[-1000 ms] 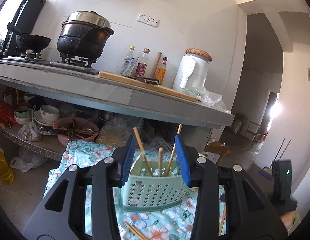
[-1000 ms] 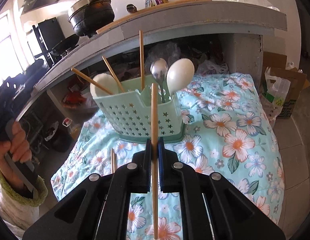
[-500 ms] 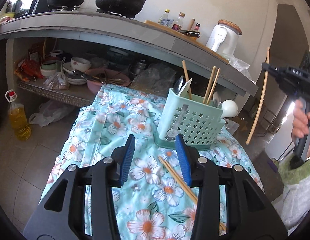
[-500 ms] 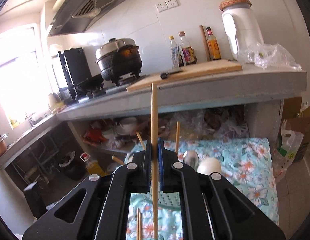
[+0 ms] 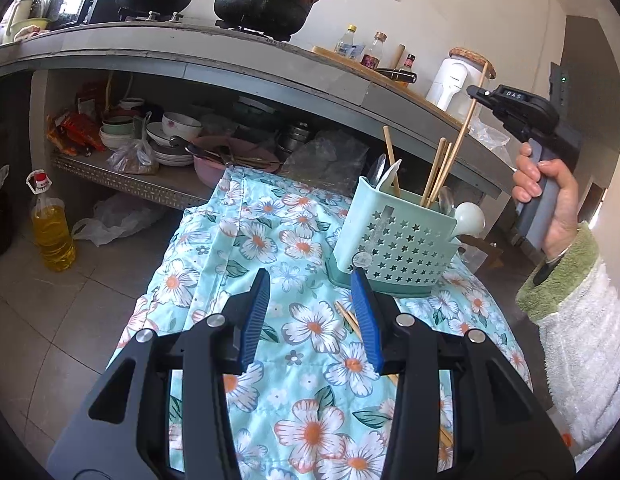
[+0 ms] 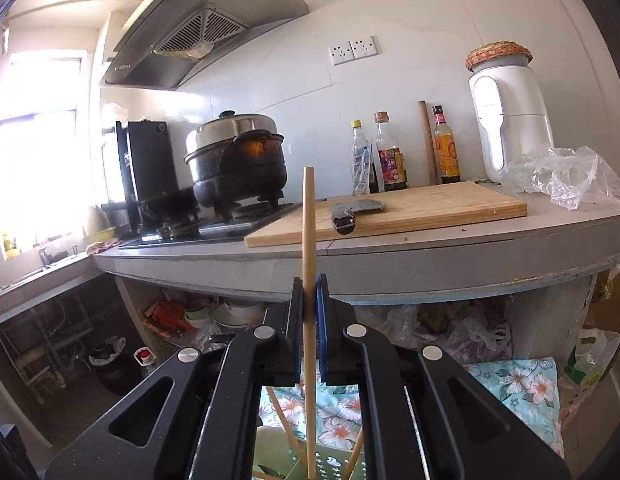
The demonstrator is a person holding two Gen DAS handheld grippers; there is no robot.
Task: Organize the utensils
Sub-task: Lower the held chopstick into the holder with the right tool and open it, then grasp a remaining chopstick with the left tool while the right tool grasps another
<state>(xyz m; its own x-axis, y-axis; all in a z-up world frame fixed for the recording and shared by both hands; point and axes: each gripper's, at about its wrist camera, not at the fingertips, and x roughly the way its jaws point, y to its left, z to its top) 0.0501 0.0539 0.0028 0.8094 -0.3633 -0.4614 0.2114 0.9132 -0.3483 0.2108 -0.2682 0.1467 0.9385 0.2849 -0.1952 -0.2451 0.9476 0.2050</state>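
The left tongs (image 5: 310,312) hang over the flower-printed turquoise cloth (image 5: 270,240) covering the surface, blue pads apart with nothing between them. At 1 o'clock from them stands the mint-green star-punched plastic utensil basket (image 5: 394,240), holding wooden chopsticks and spoons. A loose pair of wooden chopsticks (image 5: 348,320) lies on the cloth just beside the right pad. At 2 o'clock, the right tongs (image 6: 309,308) are clamped on 1 upright wooden chopstick (image 6: 309,240), its lower end above the basket.
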